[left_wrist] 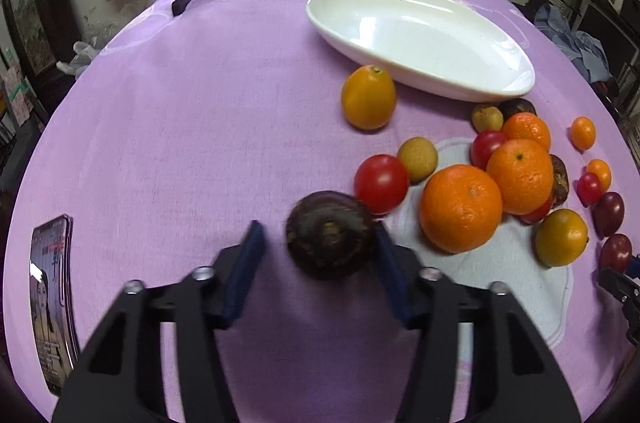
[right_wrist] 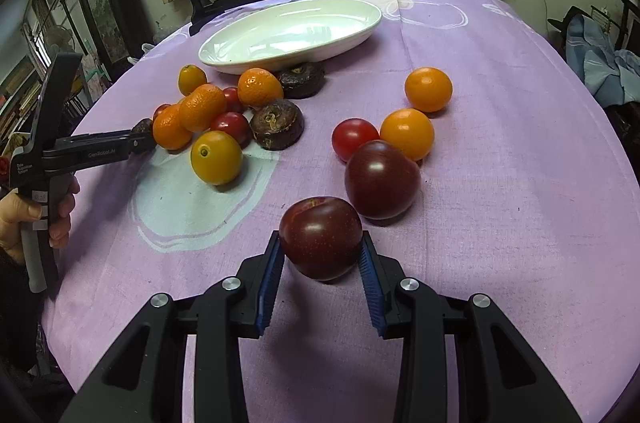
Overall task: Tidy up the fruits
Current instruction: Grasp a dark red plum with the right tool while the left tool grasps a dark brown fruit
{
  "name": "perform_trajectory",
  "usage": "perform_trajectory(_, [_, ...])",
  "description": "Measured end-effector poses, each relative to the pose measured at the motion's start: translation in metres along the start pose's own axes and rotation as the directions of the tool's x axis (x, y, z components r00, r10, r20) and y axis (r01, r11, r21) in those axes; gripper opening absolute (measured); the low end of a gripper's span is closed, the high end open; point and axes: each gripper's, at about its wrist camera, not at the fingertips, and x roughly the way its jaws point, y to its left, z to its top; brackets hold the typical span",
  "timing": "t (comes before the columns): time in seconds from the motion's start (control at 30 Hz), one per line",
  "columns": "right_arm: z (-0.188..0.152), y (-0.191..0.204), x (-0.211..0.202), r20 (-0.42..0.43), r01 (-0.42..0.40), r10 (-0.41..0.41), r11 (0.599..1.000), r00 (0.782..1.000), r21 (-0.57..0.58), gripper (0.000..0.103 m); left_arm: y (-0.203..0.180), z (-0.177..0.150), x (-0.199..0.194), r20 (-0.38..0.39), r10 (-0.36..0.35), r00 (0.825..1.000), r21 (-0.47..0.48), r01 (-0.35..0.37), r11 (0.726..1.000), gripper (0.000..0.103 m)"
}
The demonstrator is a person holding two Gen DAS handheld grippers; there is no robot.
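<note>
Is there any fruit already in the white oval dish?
No, the white oval dish shows only its bare glossy inside in the right wrist view, and the fruits lie on the purple tablecloth around it.

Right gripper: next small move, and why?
Probably close the right gripper on the dark plum. The plum already sits between its open blue pads, on the purple cloth, with the pads at or near its sides. The white dish holds no fruit yet.
</note>
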Motion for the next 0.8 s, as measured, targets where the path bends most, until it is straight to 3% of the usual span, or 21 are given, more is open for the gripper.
perform_trajectory(0.1, [0.000,0.000,0.002,-0.005,-0.002,0.002,1.000,1.000,-0.003,0.038,-0.002,-0.001,-0.002,-0.008,0.008,1.000,0.010,-0.008,1.000,0.042])
perform_trajectory(0.27, [0.005,0.003,0.000,-0.007,-0.037,0.037,0.999,0.999,-0.010,0.038,0.002,-0.006,-0.016,-0.031,-0.066,0.997,-0.018,0.066,0.998,0.042])
perform_trajectory(0.4, [0.022,0.015,-0.014,0.033,-0.080,0.082,0.995,0.996,-0.057,0.038,-0.002,0.003,-0.042,0.012,-0.094,0.995,0.011,0.094,0.995,0.042])
perform_trajectory(0.6, [0.078,0.045,-0.023,0.109,-0.082,0.102,0.982,0.989,-0.170,0.038,-0.021,0.060,-0.052,0.071,-0.095,0.993,0.032,0.093,0.995,0.042])
perform_trajectory(0.8, [0.148,0.055,0.031,0.062,-0.045,0.057,0.984,0.996,-0.174,0.038,-0.039,0.131,0.010,0.003,-0.056,0.998,-0.017,0.056,0.998,0.042])
